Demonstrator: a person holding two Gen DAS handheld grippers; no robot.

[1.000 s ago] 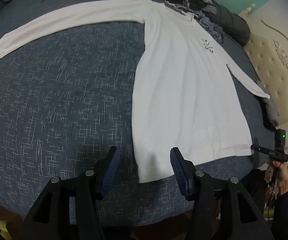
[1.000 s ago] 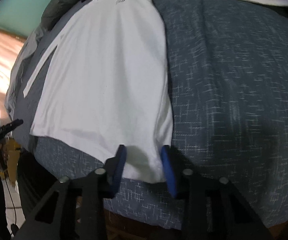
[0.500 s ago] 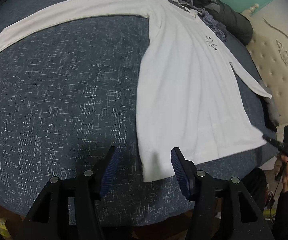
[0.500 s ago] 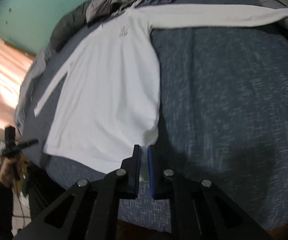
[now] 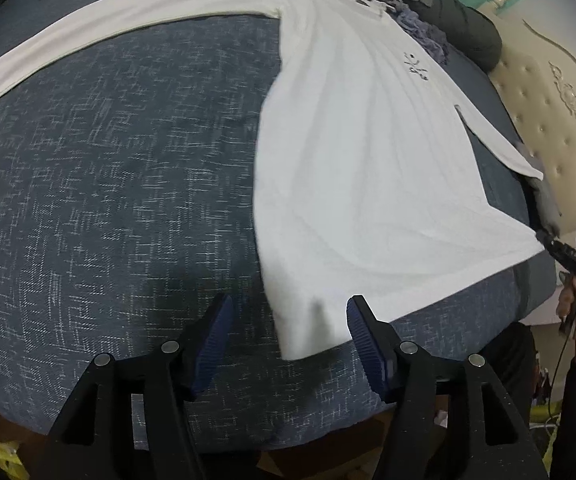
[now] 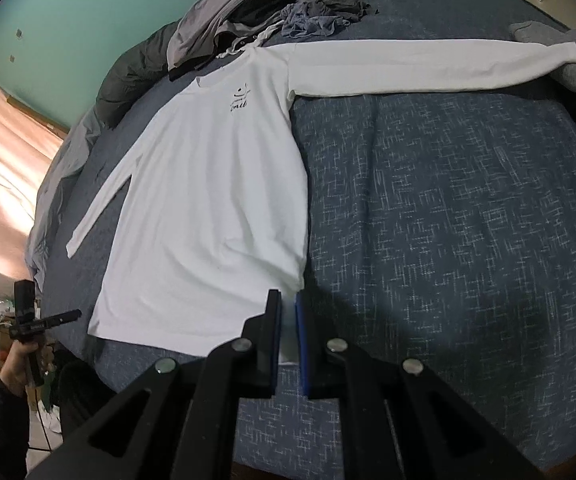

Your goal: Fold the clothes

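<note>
Right hand-held gripper [image 6: 286, 322] is clamped on the near hem corner of the white long-sleeved shirt [image 6: 211, 216], a strip of white cloth pinched between its blue pads. Beyond it the shirt lies flat, front up, on the blue bed cover [image 6: 448, 220], one sleeve stretched straight out to the far right, the other slanting along the body's left side. Left hand-held gripper [image 5: 288, 334] has its jaws opening, wide apart, with the shirt's other hem corner between them and the pads [image 5: 368, 344] not pressing on it. Past the collar sits a heap of grey and dark clothes [image 6: 247, 20]. No containers show.
</note>
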